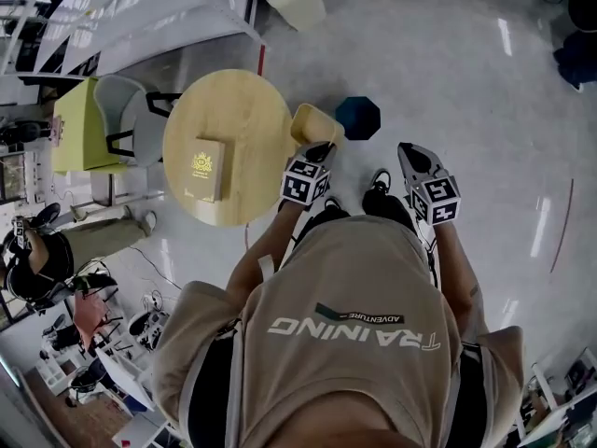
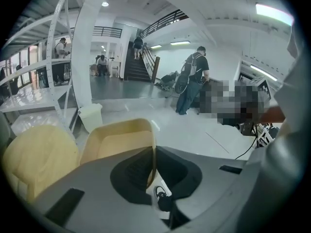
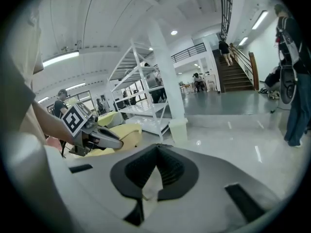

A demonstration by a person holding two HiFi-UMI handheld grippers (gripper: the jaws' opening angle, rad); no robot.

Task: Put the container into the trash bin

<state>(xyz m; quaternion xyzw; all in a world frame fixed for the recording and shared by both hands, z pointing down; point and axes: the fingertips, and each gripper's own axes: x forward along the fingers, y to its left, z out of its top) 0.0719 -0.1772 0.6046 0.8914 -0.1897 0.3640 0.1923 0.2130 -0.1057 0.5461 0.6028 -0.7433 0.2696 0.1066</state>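
Tan container (image 2: 119, 140) wall is clamped edge-on between the jaws of your left gripper (image 2: 153, 152). The open body projects ahead and to the left of those jaws, resting on nothing. Your right gripper (image 3: 158, 149) has its jaws together at the tips, with nothing between them.

Step in hand, by judgement: transport. The pick is complete; the drop is not yet done.

Round table (image 1: 224, 147) lies just left of the left jaws, with a box (image 1: 207, 168) on it. Bin (image 2: 91, 116) stands on the floor well ahead of the left jaws, slightly to their left.

Next move: carry the container until it is over the bin mouth, then part the left jaws. Grip firmly; the wall looks thin.

Readable writing: "TRAINING" and "ADVENTURE" on your shirt (image 1: 354, 329). The box emblem is too small to read.
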